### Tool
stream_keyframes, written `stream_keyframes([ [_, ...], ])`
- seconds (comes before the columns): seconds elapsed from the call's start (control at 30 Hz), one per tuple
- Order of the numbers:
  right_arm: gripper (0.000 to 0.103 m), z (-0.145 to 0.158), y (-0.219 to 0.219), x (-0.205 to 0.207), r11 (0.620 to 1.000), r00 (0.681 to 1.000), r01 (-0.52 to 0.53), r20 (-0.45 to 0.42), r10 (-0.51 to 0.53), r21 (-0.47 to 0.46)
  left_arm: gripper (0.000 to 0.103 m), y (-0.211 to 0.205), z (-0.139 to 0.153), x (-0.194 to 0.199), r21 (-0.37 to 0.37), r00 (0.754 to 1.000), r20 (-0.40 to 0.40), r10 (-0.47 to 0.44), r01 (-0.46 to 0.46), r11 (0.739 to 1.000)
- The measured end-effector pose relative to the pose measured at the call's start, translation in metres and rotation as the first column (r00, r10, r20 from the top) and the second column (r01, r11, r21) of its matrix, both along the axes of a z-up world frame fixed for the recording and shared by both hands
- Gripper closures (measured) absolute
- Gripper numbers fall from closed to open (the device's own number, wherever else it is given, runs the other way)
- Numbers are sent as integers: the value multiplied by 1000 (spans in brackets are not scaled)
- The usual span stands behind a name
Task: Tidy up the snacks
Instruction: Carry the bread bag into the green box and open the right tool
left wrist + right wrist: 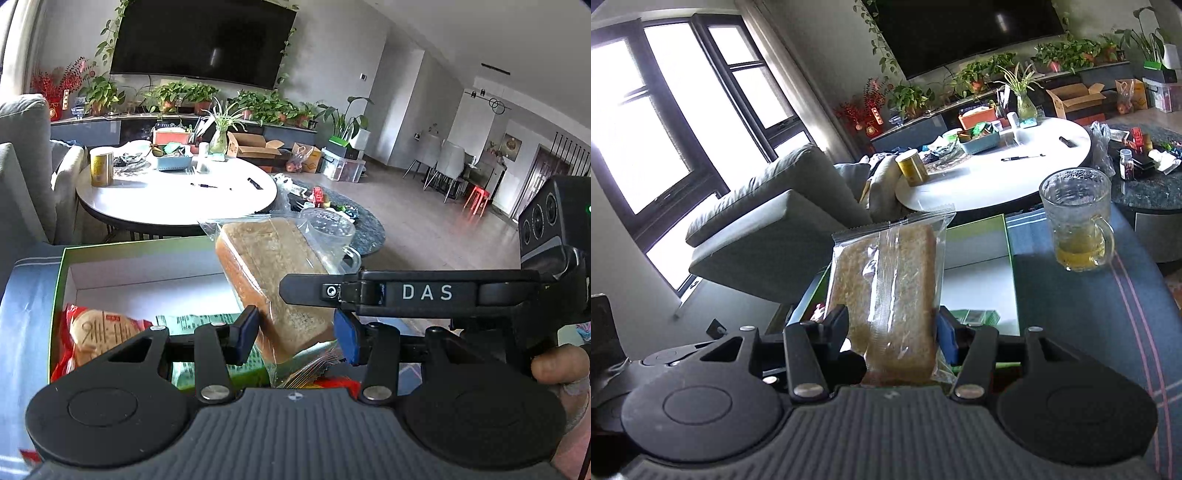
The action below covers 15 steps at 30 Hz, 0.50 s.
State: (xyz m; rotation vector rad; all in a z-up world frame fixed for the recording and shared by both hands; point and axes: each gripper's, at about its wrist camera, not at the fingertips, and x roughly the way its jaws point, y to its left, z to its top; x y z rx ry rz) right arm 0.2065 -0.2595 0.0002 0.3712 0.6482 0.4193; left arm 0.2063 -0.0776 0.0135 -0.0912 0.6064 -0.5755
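A brown cake slice in a clear bag [273,273] stands upright between both grippers. My left gripper [295,334] is shut on its lower part, above the open green-rimmed box [147,254]. My right gripper [892,332] is shut on the same bagged slice [890,291]; its finger [314,291] crosses the bag in the left wrist view. In the box lie a red-wrapped round pastry [98,332] and a green packet [199,323]. The box also shows in the right wrist view [982,240].
A glass mug [1078,225] with a little yellow liquid stands on the blue cloth [1089,314] right of the box. A white round table [177,192] with clutter is beyond, a grey sofa [768,221] to the left.
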Motion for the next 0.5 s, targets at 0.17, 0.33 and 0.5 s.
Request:
stream_keyframes([
  [0.17,26,-4,-5,15,1000,1000,13,-7,-13,11,61,-7,-5,18,17,1000,-3,-5,5,1000],
  [0.33,26,-10,-6,30,1000,999,25,-21,-25,14,61,-11,-12,37,28,1000,-13,1,0,1000],
  [0.5,26,-18,-7,55,999,999,34,-39,-34,19,61,-17,-21,59,51,1000,-28,12,-11,999],
])
